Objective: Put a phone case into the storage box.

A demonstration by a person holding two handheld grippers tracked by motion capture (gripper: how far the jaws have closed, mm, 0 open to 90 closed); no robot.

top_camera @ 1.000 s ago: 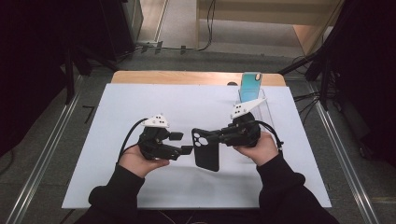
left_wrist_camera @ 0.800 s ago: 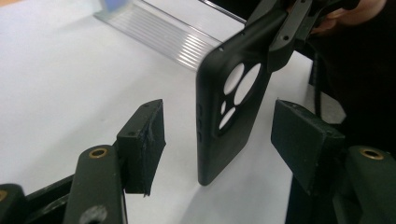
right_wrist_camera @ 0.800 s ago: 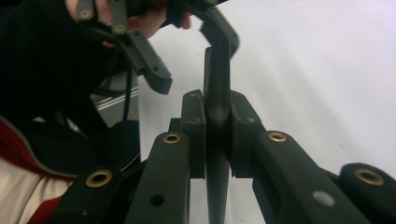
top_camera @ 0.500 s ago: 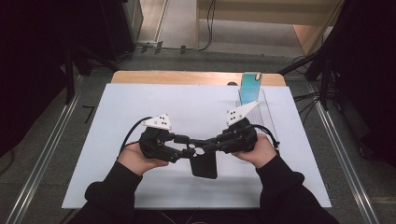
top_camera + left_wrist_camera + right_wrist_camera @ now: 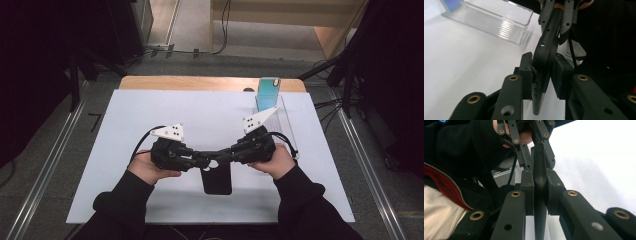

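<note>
Both grippers meet at the middle of the high view, over a black phone case [image 5: 216, 179] that hangs edge-up between them above the white table [image 5: 150, 107]. Left gripper [image 5: 204, 161] has just been closing its jaws with the case between them; in the left gripper view the left pad presses the case's edge, while a thin sliver of gap seems to remain at the right pad, so the clamp is hard to judge fully. Right gripper [image 5: 220, 159] is clamped on the case, its pads tight on both faces in the right gripper view [image 5: 540, 192].

Much is hidden. The upper end of the case sits behind the crossed jaws in the high view, and its lower end is cut off at the bottom edge of both gripper views. Dark sleeves blend into the frame's lower edge.

At upper right, a clear plastic rack [image 5: 280, 120] holds a teal case [image 5: 267, 90], upright; its lower part blurs into the rack.
</note>
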